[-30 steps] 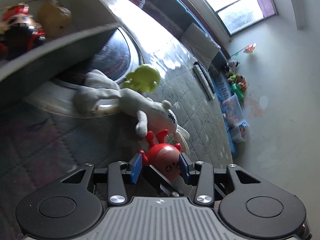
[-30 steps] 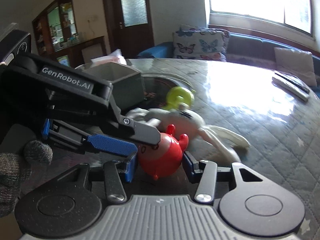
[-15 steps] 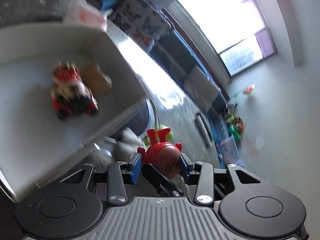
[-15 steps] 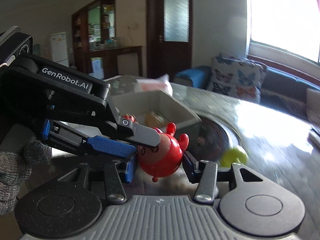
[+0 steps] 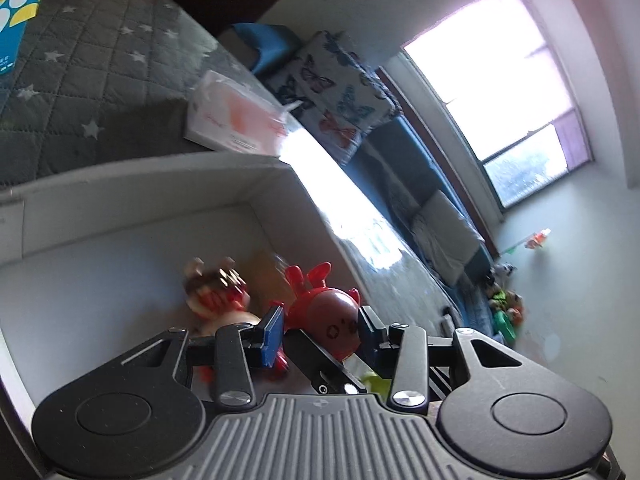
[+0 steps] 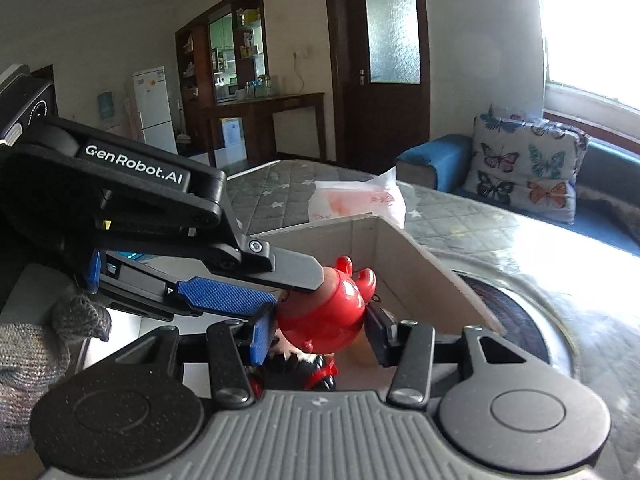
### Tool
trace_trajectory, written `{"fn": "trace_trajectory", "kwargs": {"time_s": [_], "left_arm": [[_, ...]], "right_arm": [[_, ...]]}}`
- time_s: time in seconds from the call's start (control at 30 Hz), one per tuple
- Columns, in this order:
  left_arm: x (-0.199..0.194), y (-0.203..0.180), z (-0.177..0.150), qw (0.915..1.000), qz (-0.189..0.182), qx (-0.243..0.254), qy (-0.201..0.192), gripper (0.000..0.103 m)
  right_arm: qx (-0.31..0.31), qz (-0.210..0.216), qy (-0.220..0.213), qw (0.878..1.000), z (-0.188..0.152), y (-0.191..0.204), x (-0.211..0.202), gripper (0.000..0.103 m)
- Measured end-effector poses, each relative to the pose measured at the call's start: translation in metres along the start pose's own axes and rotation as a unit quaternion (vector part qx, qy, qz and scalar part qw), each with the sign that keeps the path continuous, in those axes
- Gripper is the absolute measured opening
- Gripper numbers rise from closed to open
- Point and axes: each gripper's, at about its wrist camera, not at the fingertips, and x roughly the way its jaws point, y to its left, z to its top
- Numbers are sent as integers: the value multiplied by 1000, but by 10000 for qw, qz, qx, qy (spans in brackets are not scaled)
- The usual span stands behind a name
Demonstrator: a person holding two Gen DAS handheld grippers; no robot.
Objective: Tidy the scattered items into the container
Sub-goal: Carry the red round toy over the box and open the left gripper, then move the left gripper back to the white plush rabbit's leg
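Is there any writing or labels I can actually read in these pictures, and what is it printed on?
"GenRobot.AI": white letters on the black body of the left gripper, seen from the right wrist view.
Tissue pack: faint red print, too blurred to read.
Blue box at the table's far corner: small white marks, too small to read.
Red toy: only a drawn face, no words.
Poster under the far counter: unreadable.

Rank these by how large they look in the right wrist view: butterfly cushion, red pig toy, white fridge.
1. butterfly cushion, clearly largest.
2. red pig toy
3. white fridge
The last two look nearly alike; the toy sits close to the camera, the fridge far off, so their order is unsure.
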Motion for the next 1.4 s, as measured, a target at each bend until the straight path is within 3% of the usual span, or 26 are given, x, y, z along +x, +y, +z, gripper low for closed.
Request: {"fn": "trace_trajectory", "kwargs": {"time_s": [0.3, 0.7, 1.4], "left_arm": [[19, 12, 11, 9998, 135, -107, 74, 43], [18, 14, 8, 9997, 182, -107, 75, 43], [-15, -9, -21, 9999, 70, 102, -8, 43]], "right_arm": [[124, 67, 127, 9998, -1, -9, 33, 49], [135, -2, 219, 9997, -6, -11, 37, 50], [36, -151, -31, 9999, -14, -1, -22, 51]]}}
